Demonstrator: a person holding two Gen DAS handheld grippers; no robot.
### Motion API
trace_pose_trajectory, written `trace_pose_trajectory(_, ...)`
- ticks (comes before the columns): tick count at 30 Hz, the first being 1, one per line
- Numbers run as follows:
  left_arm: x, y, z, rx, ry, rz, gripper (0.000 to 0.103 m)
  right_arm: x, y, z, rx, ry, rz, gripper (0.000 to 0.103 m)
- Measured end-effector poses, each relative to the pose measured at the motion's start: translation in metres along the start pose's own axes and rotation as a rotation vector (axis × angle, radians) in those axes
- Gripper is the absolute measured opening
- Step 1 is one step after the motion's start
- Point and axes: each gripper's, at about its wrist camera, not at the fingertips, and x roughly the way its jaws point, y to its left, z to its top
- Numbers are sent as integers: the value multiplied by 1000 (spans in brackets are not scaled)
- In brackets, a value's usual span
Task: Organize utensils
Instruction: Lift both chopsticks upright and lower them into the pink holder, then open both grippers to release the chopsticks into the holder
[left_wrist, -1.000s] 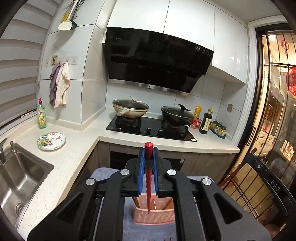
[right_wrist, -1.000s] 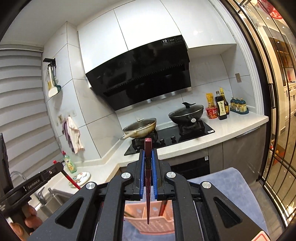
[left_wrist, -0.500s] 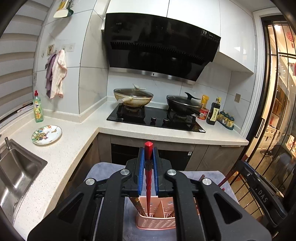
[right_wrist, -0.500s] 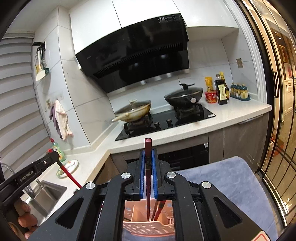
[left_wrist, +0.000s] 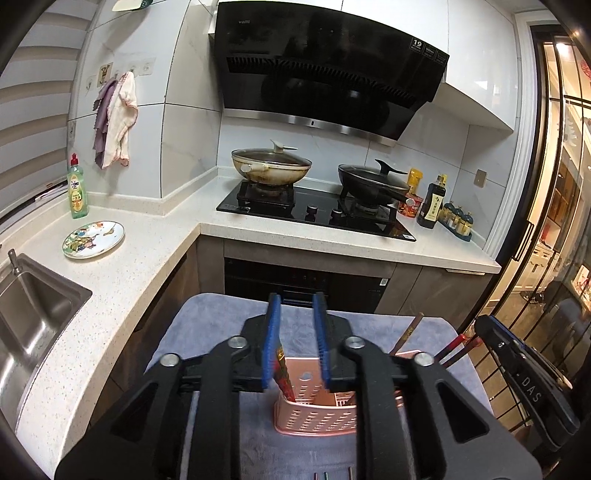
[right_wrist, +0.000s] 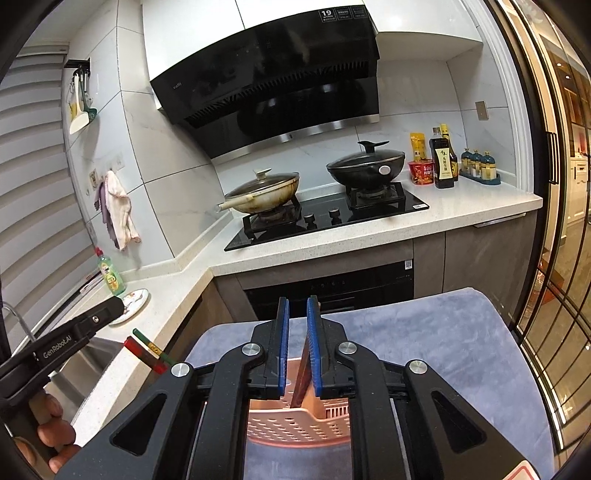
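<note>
A pink perforated utensil basket (left_wrist: 317, 415) stands on a grey-blue cloth (left_wrist: 221, 325); it also shows in the right wrist view (right_wrist: 295, 424). My left gripper (left_wrist: 297, 339) is open just above the basket. A red chopstick (left_wrist: 282, 373) leans loose against its left pad, its tip in the basket. My right gripper (right_wrist: 297, 347) is open above the basket. A dark red chopstick (right_wrist: 301, 376) leans on its right pad, its tip in the basket. More chopsticks (left_wrist: 408, 330) stand in the basket's right side.
The cloth-covered stand (right_wrist: 424, 332) sits in front of an L-shaped counter (left_wrist: 140, 258) with a sink (left_wrist: 29, 317), a plate (left_wrist: 93, 239), a soap bottle (left_wrist: 77, 188) and a hob with two lidded pans (left_wrist: 271, 166). Glass doors (left_wrist: 554, 221) are at the right.
Both grippers have moved down to the basket and opened. Each chopstick has slipped from the pads down into the basket.
</note>
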Motion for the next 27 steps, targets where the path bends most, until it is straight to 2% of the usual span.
trace_pose_trajectory(8,-29,3,-10,6,-15,5,37,-37,-1,-8,-1,-13,20,12)
trace_pose_trajectory(11,-41,3,-20,18,-14,17,46,-52,0,-18,-11,-5,26,12)
trace_pose_trajectory(19,-69,10,-65,54,33,52,46,-92,2,-59,-54,46,35,13)
trace_pose_trajectory(23,-81,16,-91,66,66,75,46,-110,1,-90,-69,86,32,24)
trace_pose_trajectory(27,-88,21,-124,74,123,89,46,-124,-1,-123,-72,138,28,24)
